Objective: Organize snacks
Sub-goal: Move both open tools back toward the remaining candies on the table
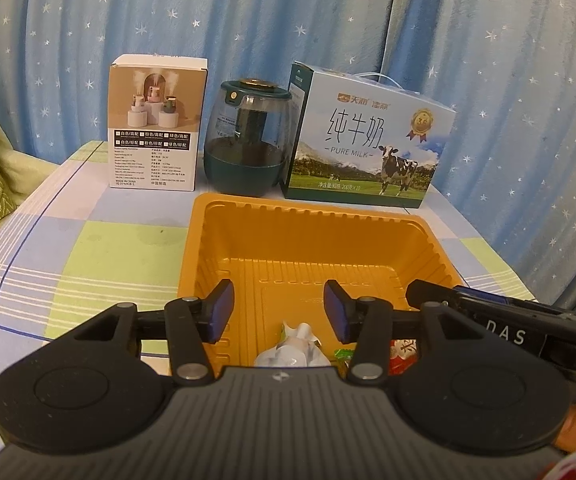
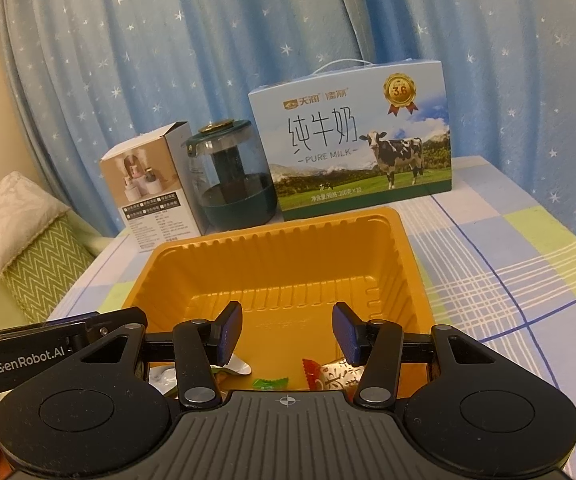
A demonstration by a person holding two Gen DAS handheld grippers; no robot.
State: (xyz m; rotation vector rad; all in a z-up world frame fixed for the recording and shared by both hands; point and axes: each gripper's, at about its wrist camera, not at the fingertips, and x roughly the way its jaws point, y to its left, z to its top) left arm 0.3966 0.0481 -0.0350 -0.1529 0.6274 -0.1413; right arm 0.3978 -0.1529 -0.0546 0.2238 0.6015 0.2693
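Nearest my left claw, just below its parted blue pads with nothing between them, I see a white wrapped snack lying at the near end of the orange tray. To its right lie a small green candy and a red-and-white packet, also in the tray. My right claw hangs over the same near end, its pads likewise apart and empty; under it I see the green candy and the red-and-white packet, with a silvery wrapper below its left pad. Each claw shows at the edge of the other's view. The tray's far half is bare. Beyond the tray, on the checked tabletop, stand a humidifier box, a dark green humidifier and a milk carton, before a blue starred curtain.
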